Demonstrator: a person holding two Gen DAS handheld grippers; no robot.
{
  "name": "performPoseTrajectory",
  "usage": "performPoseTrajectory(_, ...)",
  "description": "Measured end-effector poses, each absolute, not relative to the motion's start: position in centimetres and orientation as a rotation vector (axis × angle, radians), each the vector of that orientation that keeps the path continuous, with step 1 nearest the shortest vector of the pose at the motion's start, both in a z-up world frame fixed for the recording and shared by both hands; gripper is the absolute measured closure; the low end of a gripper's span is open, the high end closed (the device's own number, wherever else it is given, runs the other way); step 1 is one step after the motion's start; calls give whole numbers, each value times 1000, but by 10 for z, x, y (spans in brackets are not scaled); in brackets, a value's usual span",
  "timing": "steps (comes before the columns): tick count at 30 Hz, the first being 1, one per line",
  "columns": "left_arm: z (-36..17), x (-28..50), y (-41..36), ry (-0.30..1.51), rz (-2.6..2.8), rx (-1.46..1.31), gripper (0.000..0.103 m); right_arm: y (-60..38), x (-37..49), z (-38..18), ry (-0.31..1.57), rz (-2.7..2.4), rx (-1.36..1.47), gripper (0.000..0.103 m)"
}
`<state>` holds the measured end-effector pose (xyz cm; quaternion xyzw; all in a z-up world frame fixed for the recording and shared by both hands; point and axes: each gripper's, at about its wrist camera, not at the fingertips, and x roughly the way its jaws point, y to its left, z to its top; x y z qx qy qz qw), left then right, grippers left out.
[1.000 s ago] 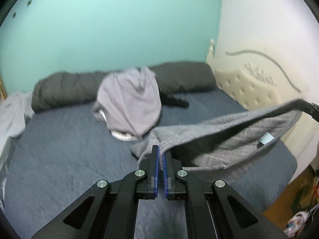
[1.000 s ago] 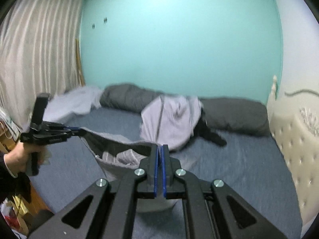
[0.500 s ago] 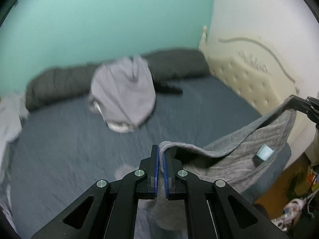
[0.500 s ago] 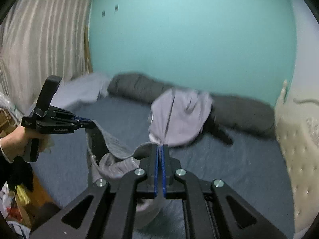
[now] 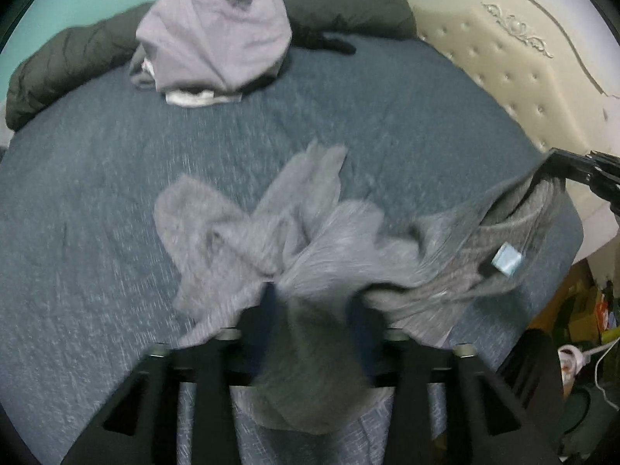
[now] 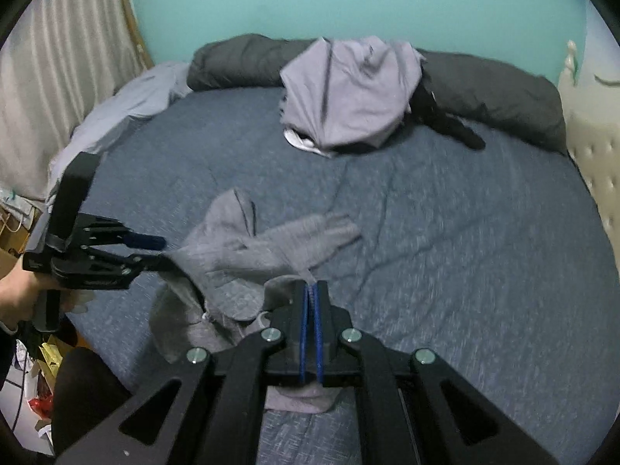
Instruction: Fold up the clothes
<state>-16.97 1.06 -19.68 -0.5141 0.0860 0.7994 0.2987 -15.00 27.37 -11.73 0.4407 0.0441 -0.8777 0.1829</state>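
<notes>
A grey knit garment (image 5: pixel 321 232) lies crumpled on the blue bed sheet (image 5: pixel 97 193), with a pale blue label (image 5: pixel 507 261) showing near its right end. My left gripper (image 5: pixel 314 302) hangs low over the near edge; its jaws are opening and a fold of the cloth drapes loosely between them. In the right wrist view the left gripper (image 6: pixel 155 250) shows its fingers apart, the garment (image 6: pixel 248 255) trailing from the lower one. My right gripper (image 6: pixel 310 290) is shut on the garment's other edge, seen also as the right gripper (image 5: pixel 573 166) at the picture's right side.
A heap of lilac clothes (image 6: pixel 348 89) sits at the far side against a dark grey rolled duvet (image 6: pixel 496 93). A cream tufted headboard (image 5: pixel 503 77) bounds the right. A pale sheet (image 6: pixel 116 112) and curtain (image 6: pixel 58 77) stand left. A hand (image 6: pixel 19 294) holds the left gripper; floor clutter (image 6: pixel 42 387) lies below.
Both grippers have dropped and tilted down toward the bed, and the hanging garment has come down onto the sheet. The left jaws, shut before, have parted.
</notes>
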Motion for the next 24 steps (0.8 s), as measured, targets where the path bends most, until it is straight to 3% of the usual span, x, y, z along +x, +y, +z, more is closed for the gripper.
performPoseTrajectory(9,-189,-136,5,237,2131,-1267,52,293,-162,-143,35,-2475,1313,100)
performPoseTrajectory(18,-172,-125,6,118,2128,-1230,50,304,-163,-146,-12,-2487,1324,100)
performPoseTrajectory(24,-197,-90,38,229,2066,-1239,49,311,-164,-149,-77,-2486,1346,100)
